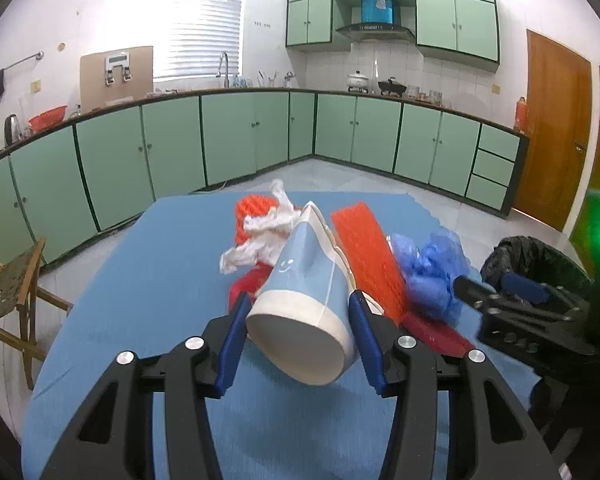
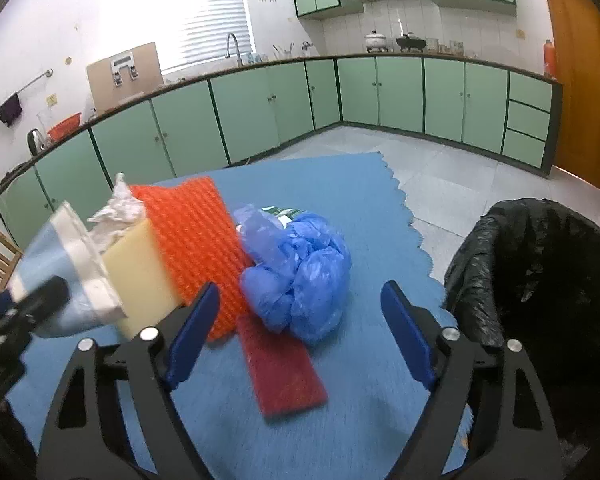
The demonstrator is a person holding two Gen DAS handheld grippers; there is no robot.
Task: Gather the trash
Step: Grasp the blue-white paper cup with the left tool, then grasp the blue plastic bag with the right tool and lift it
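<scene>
1. Only the left wrist view shows the grip: the left gripper [image 1: 300, 320] has its blue pads clamped on the sides of a paper cup [image 1: 306, 292], blue with a white rim band and a small smiley face, crushed flat at its far end, its round base towards the camera and lifted above the blue table mat [image 1: 140, 300].
2. The right wrist view shows the same cup [image 2: 60, 280] blurred at its left edge, with a pale yellow sponge-like block [image 2: 140, 268] just beside it; that block is mostly hidden in the left view.
3. The right wrist view also looks into the bin lined with a black bag [image 2: 540, 272], just off the mat's scalloped right edge; the left view catches only its rim [image 1: 520, 252].
4. The right gripper [image 2: 300, 332] hangs over the mat with jaws apart and nothing between the pads, pointing down towards a crumpled blue plastic bag [image 2: 300, 272]. In the left view it appears blurred at the right [image 1: 500, 288].
5. The rest of the trash lies on the mat: an orange bubble-textured sheet [image 2: 192, 236], a flat dark-red felt-like strip [image 2: 284, 368] partly under the blue bag, and crumpled white plastic [image 1: 260, 236] over an orange knitted-looking piece [image 1: 252, 208].
</scene>
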